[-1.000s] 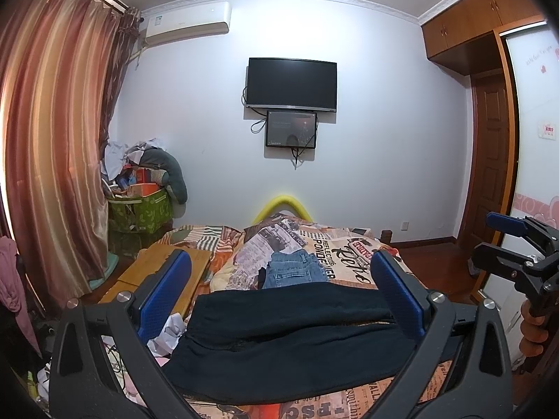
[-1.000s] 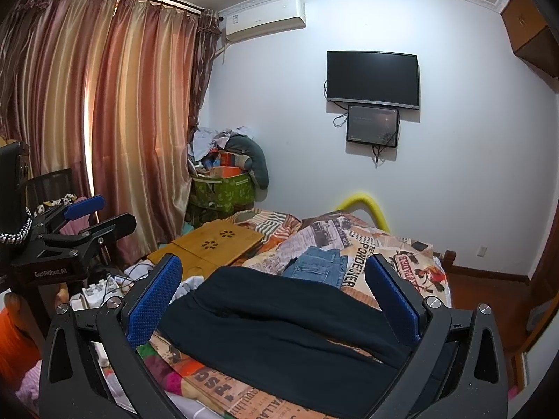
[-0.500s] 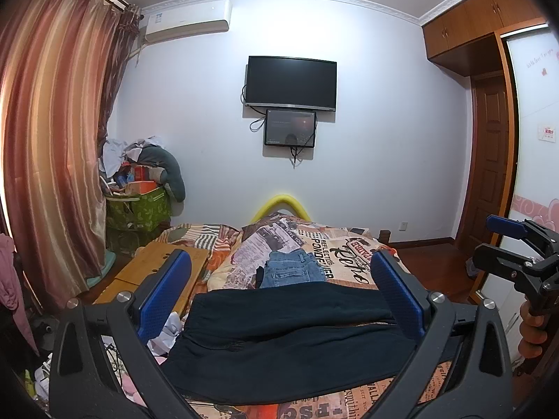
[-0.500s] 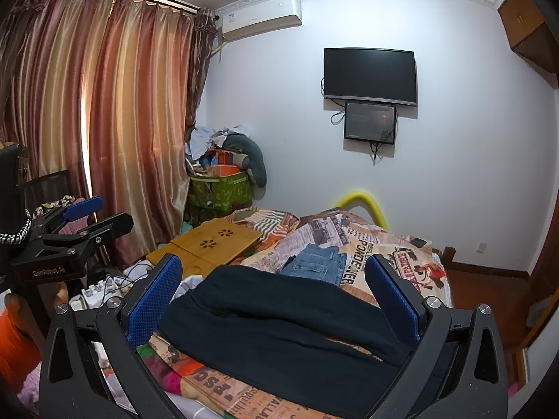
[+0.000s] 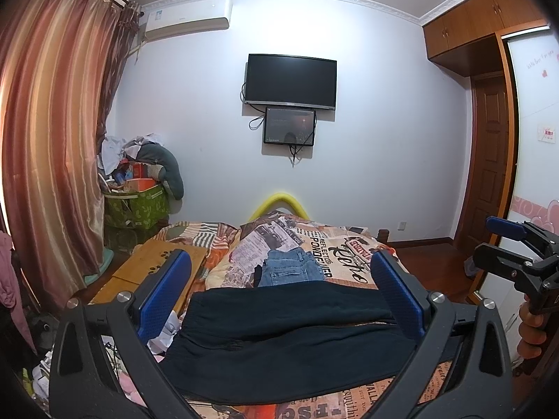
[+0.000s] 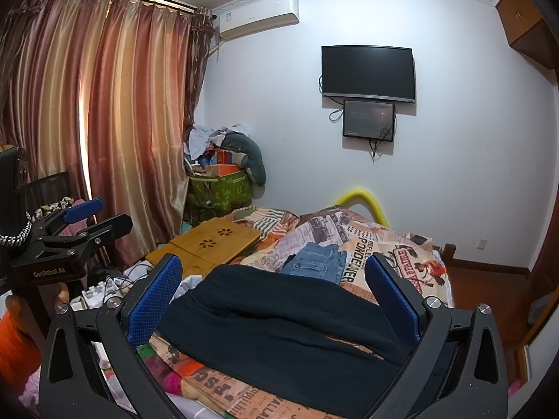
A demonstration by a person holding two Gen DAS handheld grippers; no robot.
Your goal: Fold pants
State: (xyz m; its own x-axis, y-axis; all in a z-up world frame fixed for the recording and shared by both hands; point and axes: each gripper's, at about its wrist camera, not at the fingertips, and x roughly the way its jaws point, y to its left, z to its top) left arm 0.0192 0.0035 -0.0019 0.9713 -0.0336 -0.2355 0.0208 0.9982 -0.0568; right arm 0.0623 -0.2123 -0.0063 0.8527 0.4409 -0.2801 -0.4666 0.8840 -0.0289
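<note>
Dark pants lie spread across the near end of the bed, legs side by side; in the right wrist view the pants run from lower right to upper left. My left gripper hovers open above them, blue pads wide apart, touching nothing. My right gripper is likewise open over the pants, empty. The right gripper also shows at the far right of the left wrist view, held by a hand. The left gripper appears at the left of the right wrist view.
Folded blue jeans lie just beyond the pants on the newspaper-print bedspread. A wooden lap table sits left of the bed. A green bin of clutter stands by the curtain; a door is at right.
Both views have drifted only slightly; the grippers stay open above the pants and nothing was grasped.
</note>
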